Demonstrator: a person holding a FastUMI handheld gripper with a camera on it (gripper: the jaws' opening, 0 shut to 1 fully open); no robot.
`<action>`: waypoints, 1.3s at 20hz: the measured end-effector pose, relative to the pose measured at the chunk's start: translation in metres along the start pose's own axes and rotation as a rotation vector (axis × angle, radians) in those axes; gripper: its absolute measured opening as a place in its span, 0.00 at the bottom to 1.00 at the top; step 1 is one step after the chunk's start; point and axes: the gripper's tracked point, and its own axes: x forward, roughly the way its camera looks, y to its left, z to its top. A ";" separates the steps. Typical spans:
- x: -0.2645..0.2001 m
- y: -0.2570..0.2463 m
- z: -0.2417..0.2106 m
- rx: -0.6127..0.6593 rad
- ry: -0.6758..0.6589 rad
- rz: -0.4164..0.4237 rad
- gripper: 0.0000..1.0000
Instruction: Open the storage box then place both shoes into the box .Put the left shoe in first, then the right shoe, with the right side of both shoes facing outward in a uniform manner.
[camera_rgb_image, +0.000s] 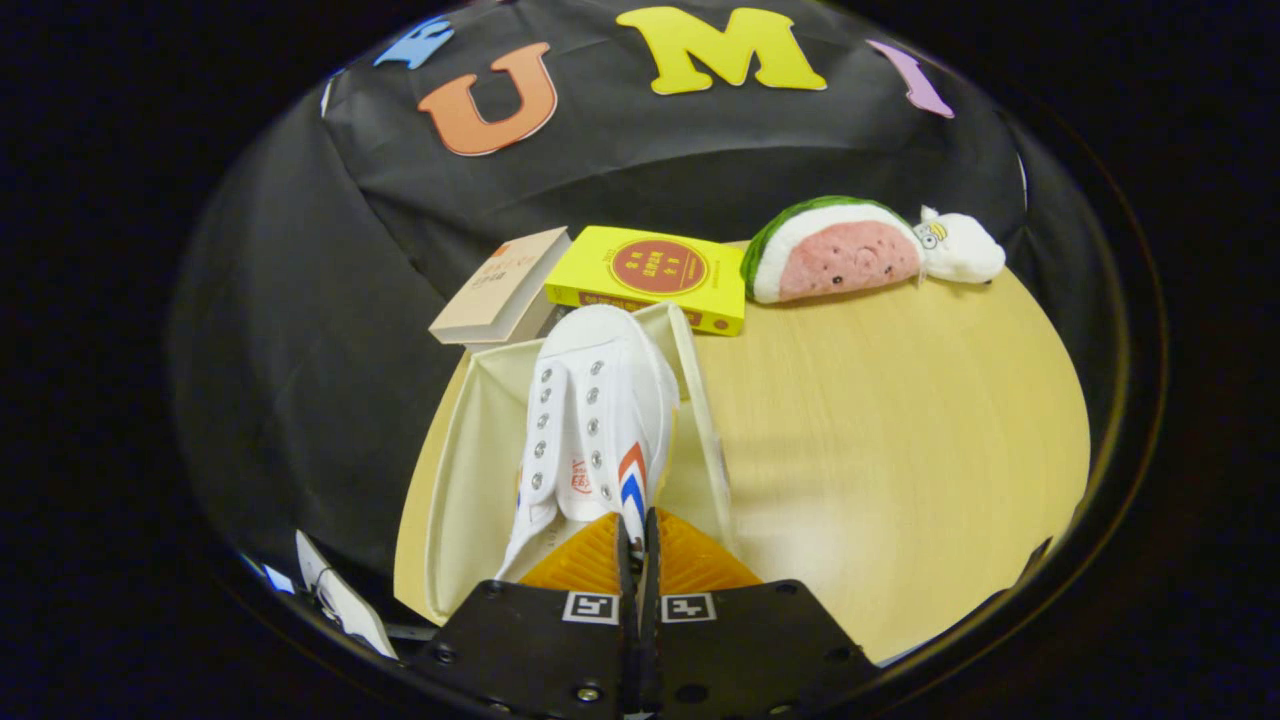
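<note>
A white canvas shoe (590, 420) with metal eyelets and red and blue chevrons on its side points away from me, toe toward the books. It sits inside the open white storage box (465, 470), between the box's left wall and right wall (700, 400). My gripper (636, 548) is at the shoe's heel end. Its orange fingers (585, 560) are pressed close together on the shoe's rim beside the chevrons. Whether the sole rests on the box floor is hidden.
The box stands on a round light-wood table (900, 430). Beyond it lie a beige book (500, 290) and a yellow book (655, 275). A watermelon plush (835, 250) and a small white plush (960, 248) sit at the far right. Bare tabletop spreads right of the box.
</note>
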 end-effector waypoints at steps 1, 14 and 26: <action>0.002 -0.002 -0.001 0.004 -0.002 -0.004 0.01; -0.080 -0.018 0.047 -0.139 -0.270 0.002 0.96; -0.257 -0.142 0.123 -0.084 -0.655 -0.192 0.96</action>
